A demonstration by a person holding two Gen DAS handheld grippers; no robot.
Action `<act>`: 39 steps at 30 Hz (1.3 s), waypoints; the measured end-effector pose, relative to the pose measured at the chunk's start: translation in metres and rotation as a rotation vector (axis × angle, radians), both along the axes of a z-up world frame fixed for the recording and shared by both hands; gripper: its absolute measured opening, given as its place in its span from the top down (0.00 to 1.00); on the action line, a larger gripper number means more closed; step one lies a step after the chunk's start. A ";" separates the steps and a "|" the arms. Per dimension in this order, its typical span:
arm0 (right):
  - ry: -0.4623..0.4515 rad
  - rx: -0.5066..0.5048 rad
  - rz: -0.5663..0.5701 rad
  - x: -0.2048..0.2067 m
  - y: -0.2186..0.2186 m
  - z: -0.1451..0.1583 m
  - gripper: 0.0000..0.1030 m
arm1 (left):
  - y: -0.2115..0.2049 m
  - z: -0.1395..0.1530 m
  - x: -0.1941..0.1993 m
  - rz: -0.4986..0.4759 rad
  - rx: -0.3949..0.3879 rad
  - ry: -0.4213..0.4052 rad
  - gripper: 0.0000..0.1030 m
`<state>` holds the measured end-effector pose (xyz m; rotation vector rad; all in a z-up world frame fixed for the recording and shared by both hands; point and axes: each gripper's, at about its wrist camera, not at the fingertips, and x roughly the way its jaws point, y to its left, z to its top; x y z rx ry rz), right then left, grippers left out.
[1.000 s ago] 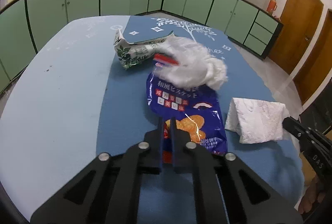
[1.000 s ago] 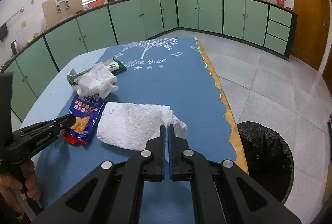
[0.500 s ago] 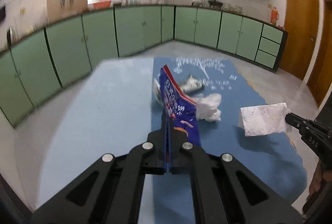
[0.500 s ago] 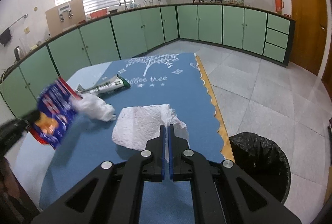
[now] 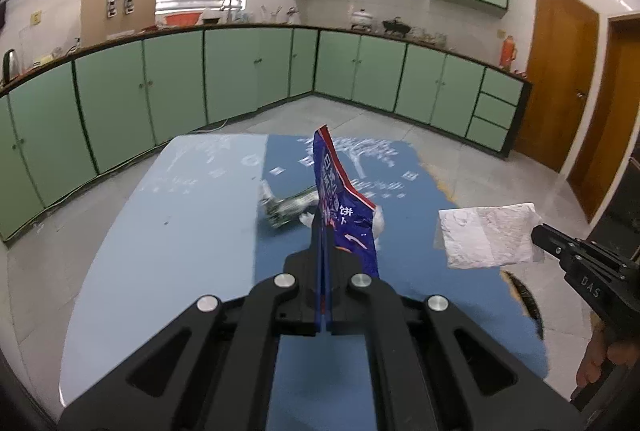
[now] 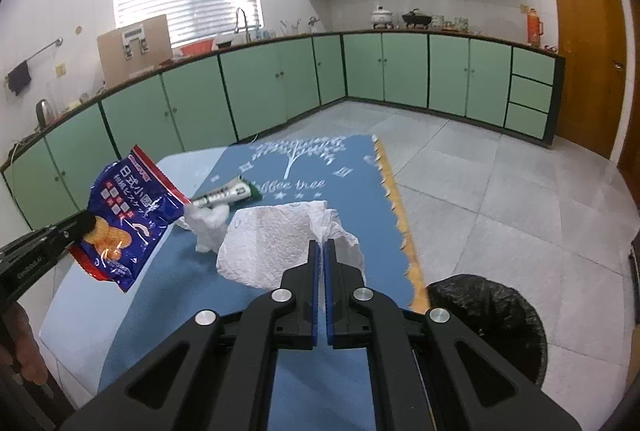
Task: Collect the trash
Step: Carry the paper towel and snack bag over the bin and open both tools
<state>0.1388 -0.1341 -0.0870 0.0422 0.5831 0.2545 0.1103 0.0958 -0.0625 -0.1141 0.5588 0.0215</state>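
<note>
My left gripper (image 5: 325,227) is shut on a blue snack bag (image 5: 340,207) and holds it up above the table; the bag also shows in the right wrist view (image 6: 120,219). My right gripper (image 6: 322,247) is shut on a white paper towel (image 6: 280,239), lifted off the table; the towel also shows in the left wrist view (image 5: 488,235). A crumpled white tissue (image 6: 210,221) and a green-and-white wrapper (image 6: 226,193) lie on the blue tablecloth (image 6: 340,191).
A bin lined with a black bag (image 6: 492,315) stands on the floor by the table's right edge. Green kitchen cabinets (image 6: 400,71) run along the far walls. The tablecloth's scalloped yellow edge (image 6: 404,231) marks the table's right side.
Both grippers have risen well above the table. The snack bag and the paper towel left the cloth and now hang in the air. The crumpled tissue stayed on the table.
</note>
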 end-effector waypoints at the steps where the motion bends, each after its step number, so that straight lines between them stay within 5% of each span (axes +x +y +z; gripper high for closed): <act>1: -0.009 0.004 -0.008 -0.003 -0.005 0.004 0.97 | -0.005 0.003 -0.001 -0.014 -0.007 -0.007 1.00; 10: -0.062 0.013 -0.112 -0.028 -0.061 0.025 0.97 | -0.076 0.012 0.007 -0.183 -0.032 -0.037 1.00; 19: -0.045 -0.001 -0.296 -0.048 -0.145 0.016 0.97 | -0.168 -0.006 0.034 -0.393 -0.057 0.011 1.00; 28: 0.069 -0.022 -0.462 -0.047 -0.217 -0.034 0.97 | -0.258 -0.048 0.067 -0.557 0.012 0.112 1.00; 39: 0.183 -0.051 -0.520 -0.021 -0.243 -0.094 0.93 | -0.301 -0.083 0.099 -0.615 0.039 0.221 0.96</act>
